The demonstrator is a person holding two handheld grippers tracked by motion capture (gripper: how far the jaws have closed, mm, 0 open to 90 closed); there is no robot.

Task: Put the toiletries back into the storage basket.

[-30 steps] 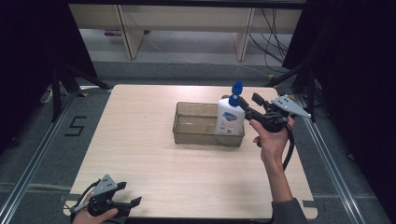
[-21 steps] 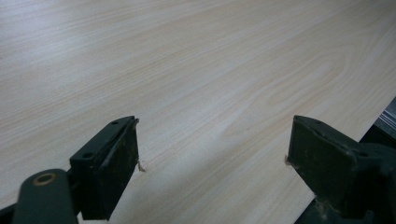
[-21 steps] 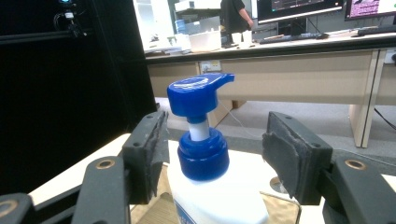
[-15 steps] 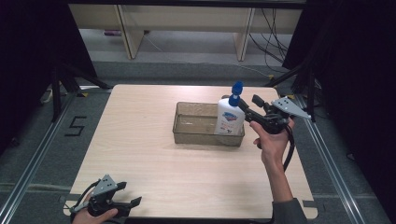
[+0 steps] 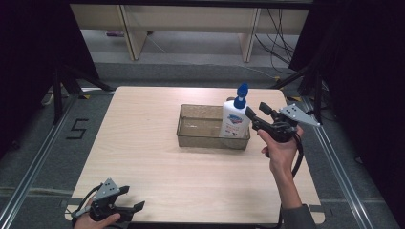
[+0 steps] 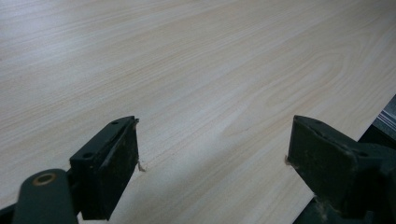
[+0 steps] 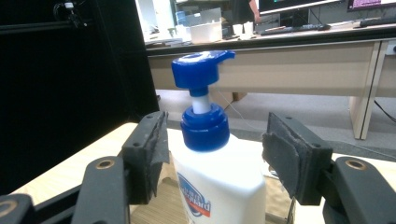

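In the high view, the pump bottle (image 5: 234, 120) is standing upright in the right end of the clear tray (image 5: 191, 138), which is sitting right of centre on the table (image 5: 143, 143). The right gripper (image 5: 252, 118) is reaching in from the right at the bottle's shoulder. The bottle is likely rigid, smooth plastic, somewhat heavy if full and top-heavy at the pump, so the flat body below the collar is the safer place to take hold. The left gripper (image 5: 129, 202) is resting at the near left corner.

In the left gripper view, its jaws are standing spread over bare wood, pinching nothing.

In the right gripper view, the bottle is sitting between the fingers (image 7: 156, 144); the left pad is looking close to touching, a gap is showing at the right, so I am judging them not yet clamped.
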